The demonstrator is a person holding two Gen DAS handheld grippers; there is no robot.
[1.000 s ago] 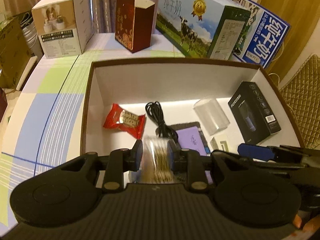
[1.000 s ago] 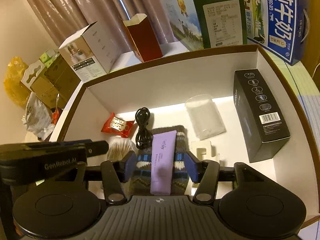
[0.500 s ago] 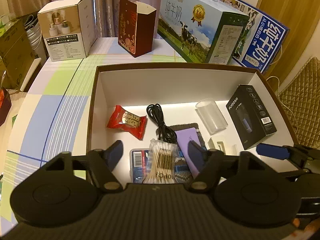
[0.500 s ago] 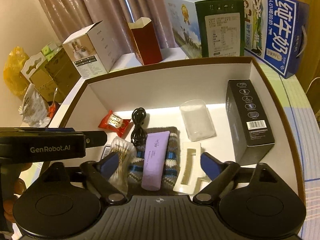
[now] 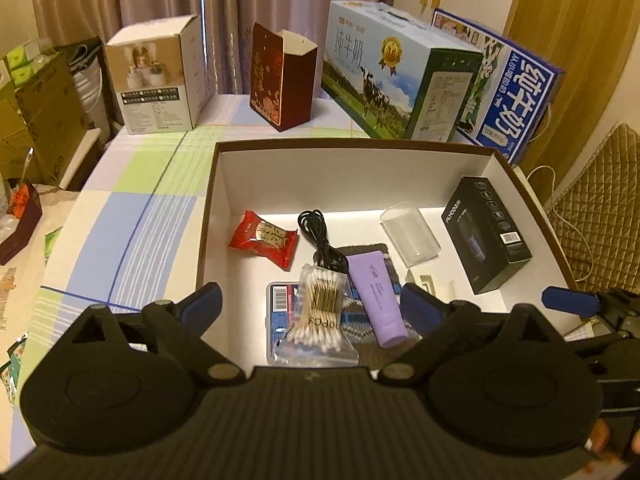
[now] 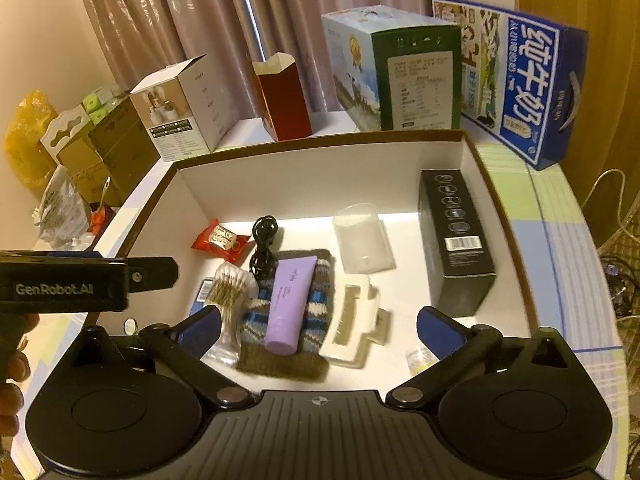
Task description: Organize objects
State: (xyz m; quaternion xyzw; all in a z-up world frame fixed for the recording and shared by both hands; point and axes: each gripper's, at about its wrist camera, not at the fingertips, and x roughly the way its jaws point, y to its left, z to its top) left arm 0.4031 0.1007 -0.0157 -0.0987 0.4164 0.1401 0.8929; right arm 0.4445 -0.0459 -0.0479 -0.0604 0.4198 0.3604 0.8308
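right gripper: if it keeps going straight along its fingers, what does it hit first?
Most likely the purple tube lying on the knitted striped cloth inside the box. The right gripper, jaws opening and holding nothing, centres on them. Depth is unclear; the white plastic insert sits just beside.

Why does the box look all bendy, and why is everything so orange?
Left wrist view: the fisheye lens bows the box rim, and warm indoor light tints everything. Right wrist view: same curving and tint, a bright strip lies along the box floor, and the white tray looks slightly smeared.
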